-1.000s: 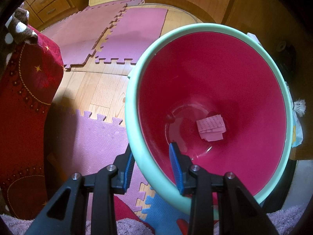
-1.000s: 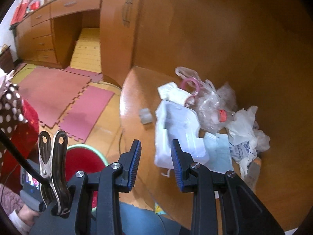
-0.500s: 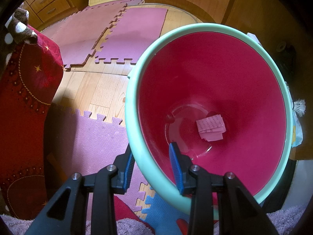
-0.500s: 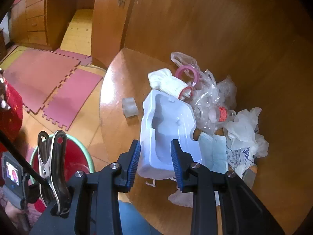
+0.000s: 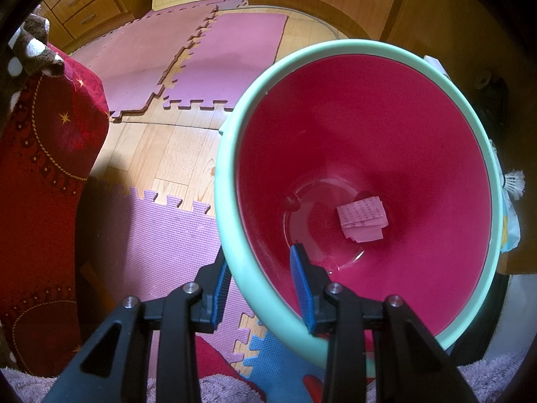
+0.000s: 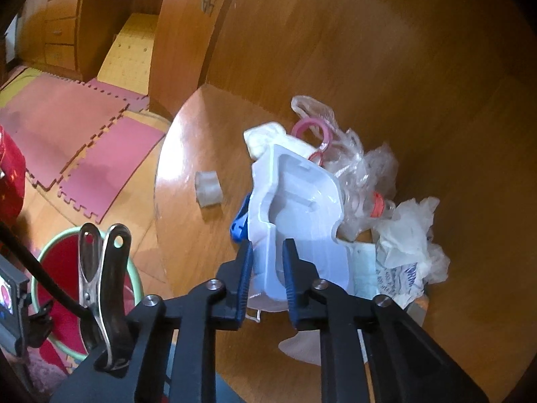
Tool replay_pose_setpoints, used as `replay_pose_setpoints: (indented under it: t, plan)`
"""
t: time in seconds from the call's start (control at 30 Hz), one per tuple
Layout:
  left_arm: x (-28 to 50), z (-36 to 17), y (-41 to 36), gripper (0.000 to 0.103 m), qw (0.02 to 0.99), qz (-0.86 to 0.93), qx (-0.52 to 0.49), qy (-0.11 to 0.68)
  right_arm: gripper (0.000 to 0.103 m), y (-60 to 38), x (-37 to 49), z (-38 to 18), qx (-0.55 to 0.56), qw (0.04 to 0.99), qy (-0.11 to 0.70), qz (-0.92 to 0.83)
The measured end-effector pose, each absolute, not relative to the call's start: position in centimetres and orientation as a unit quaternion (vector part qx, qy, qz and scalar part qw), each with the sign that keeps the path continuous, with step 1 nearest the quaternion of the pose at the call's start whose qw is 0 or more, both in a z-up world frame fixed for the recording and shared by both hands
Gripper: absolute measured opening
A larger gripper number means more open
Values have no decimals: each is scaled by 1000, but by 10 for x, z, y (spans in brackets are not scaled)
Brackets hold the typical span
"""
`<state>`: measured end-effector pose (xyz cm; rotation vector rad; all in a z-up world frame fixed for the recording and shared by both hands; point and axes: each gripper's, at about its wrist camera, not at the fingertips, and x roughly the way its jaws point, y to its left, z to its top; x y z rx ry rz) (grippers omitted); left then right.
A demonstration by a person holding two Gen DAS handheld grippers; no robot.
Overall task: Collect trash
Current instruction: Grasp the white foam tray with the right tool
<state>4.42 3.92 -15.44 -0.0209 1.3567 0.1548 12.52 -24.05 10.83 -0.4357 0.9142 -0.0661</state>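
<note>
Trash sits heaped on a round wooden table point(image 6: 188, 174), w/ the white moulded plastic tray point(image 6: 298, 208) at the near side of the heap. Right gripper point(image 6: 266, 262) has its blue pads either side of the tray's near edge; jaws have just been closing and now pinch that edge, tray tilted up off the table. Just left of the tray, a small blue bit point(image 6: 239, 222) pokes out from behind it; can't tell what it is. Further left of the tray, apart from it, a small translucent lump point(image 6: 208, 188) lies alone on the tabletop. Behind the tray: a white wad point(image 6: 265, 136), a pink ring point(image 6: 310, 132) and crumpled clear plastic point(image 6: 362, 168) incl. something w/ an orange-red cap point(image 6: 378, 205). Right of the tray, crumpled white paper w/ blue print point(image 6: 409, 241); a pale blue sheet point(image 6: 364, 268) lies under the tray's right edge. A metal clip point(image 6: 104, 285) is fixed to the right gripper's left side.

Left gripper point(image 5: 260, 288) is clamped on the mint-green rim of the red bucket point(image 5: 235, 241): one pad outside the wall, one inside, as far shut as the rim allows. Bucket's inside holds one folded pink paper point(image 5: 362, 216) on the bottom. Left of the bucket, purple foam mats point(image 5: 161, 235) and wood floor point(image 5: 174, 154); a red patterned cushion point(image 5: 40, 174) farther left. In the right wrist view the bucket shows low at left of the table, below its edge.
</note>
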Motion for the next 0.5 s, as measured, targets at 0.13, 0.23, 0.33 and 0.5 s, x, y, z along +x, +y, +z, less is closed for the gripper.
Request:
replay_pose_setpoints:
  t: [0.13,0.23,0.33,0.5]
  plan:
    - [44,-154,39,37,776,71,-9,627,11,-237,123,115,-217,879,424,-36]
    - [45,-154,39,37,776,71,-9,627,10,-239,120,120,-212,884,415,-37]
    - [44,-154,39,37,776,72,-10,627,10,-242,117,126,-203,890,407,-35]
    - [44,-154,39,37,776,71,-10,627,10,-249,110,135,-183,901,392,-31]
